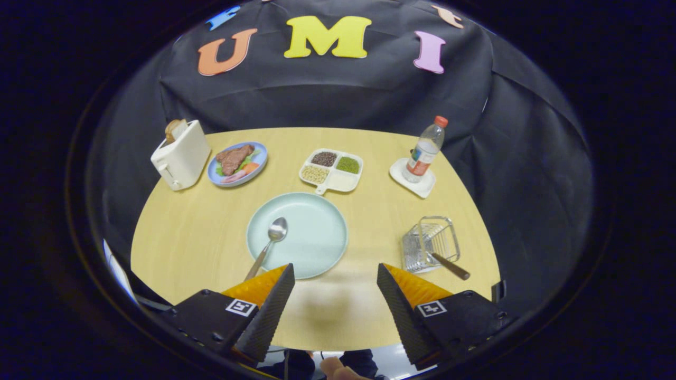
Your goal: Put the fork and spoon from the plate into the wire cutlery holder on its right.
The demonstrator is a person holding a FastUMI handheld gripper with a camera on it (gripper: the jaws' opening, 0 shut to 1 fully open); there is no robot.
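A pale green plate (311, 248) lies on the round wooden table, just ahead of my fingers. A metal spoon (269, 240) rests on the plate's left side, bowl up on the plate, handle running down over the rim toward my left finger. To the plate's right stands the wire cutlery holder (430, 244). A dark-handled utensil (449, 265) leans in it, its handle sticking out toward the near right; its head is hidden among the wires. My gripper (334, 274) hovers above the table's near edge, open, with nothing between its fingers.
At the back left stand a white toaster (181, 154) with bread and a blue plate of food (237, 163). A divided tray of grains (331, 170) sits behind the green plate. A water bottle (424, 153) stands on a white coaster at the back right.
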